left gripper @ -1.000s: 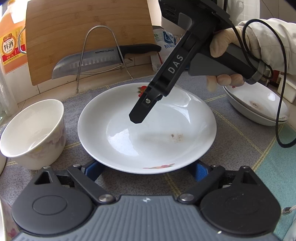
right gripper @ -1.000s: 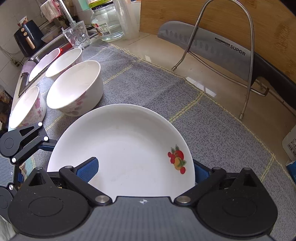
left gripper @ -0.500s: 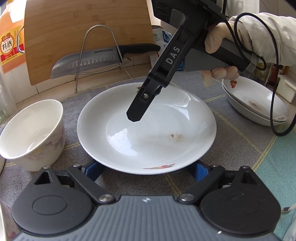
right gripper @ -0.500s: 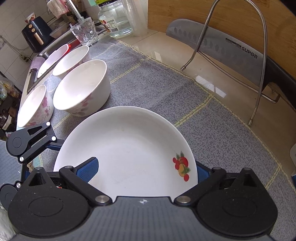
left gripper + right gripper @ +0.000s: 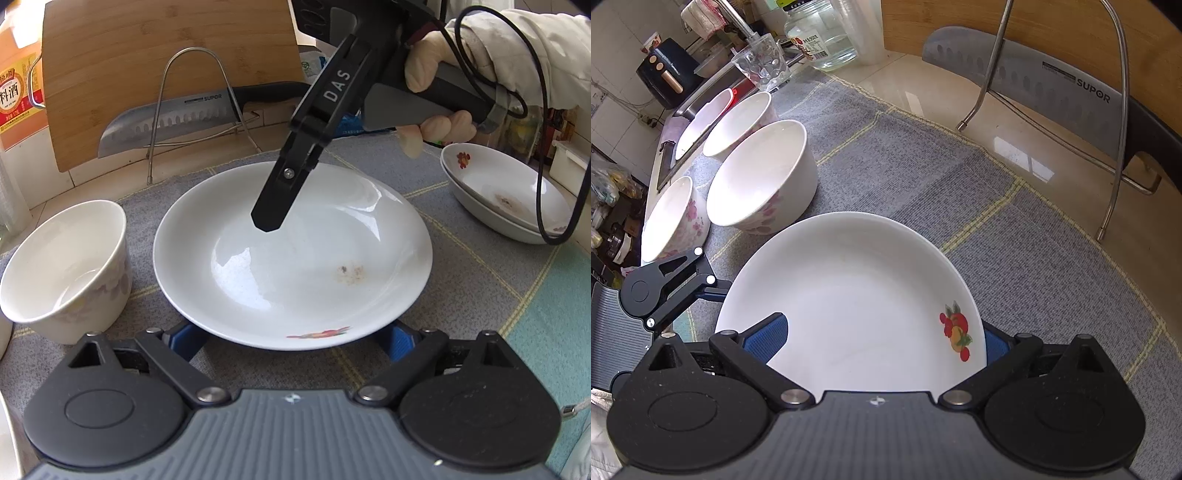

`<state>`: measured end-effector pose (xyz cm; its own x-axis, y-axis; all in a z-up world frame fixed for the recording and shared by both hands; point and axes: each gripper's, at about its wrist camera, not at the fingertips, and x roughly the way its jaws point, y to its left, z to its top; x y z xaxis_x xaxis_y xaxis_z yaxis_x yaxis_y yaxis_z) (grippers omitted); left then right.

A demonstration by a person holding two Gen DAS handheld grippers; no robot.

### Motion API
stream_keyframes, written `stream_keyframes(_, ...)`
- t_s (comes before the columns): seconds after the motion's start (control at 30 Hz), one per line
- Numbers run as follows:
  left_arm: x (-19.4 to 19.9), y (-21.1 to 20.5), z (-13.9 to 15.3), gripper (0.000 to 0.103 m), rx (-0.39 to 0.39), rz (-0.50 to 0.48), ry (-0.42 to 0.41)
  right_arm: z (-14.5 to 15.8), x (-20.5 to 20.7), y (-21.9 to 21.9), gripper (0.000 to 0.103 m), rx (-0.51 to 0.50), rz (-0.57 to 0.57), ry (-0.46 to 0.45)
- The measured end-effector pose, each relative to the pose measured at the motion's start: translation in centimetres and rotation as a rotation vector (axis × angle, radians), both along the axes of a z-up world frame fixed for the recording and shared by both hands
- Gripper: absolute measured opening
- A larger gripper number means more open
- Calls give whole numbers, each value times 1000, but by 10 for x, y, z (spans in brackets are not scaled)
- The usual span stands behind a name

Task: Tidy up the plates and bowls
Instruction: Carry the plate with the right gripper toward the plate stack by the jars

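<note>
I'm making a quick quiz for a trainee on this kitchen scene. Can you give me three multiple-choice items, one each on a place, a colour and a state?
1. Where is the knife?
A. Inside a bowl
B. On the wire rack, in front of the cutting board
C. Flat on the large plate

2. What colour is most of the mat under the dishes?
A. Grey
B. Red
C. Black

3. What state is the large plate in the middle in?
A. Upside down
B. Broken in two
C. Right way up, with a brownish smear inside

Answers:
1 B: the blade lies across the rack's wire, and the wooden board stands behind it.
2 A: the weave is grey, crossed by thin yellow lines.
3 C: the hollow faces up and the smear shows near its right side.
</note>
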<state>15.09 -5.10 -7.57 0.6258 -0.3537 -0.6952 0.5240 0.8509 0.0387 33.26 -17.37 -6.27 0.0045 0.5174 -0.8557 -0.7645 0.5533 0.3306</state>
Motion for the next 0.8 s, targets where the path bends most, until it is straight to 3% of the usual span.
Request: stream_keyframes(0.8, -40, 0, 34, 94, -6, -80, 18, 27, -52, -16, 103, 28, -59, -11)
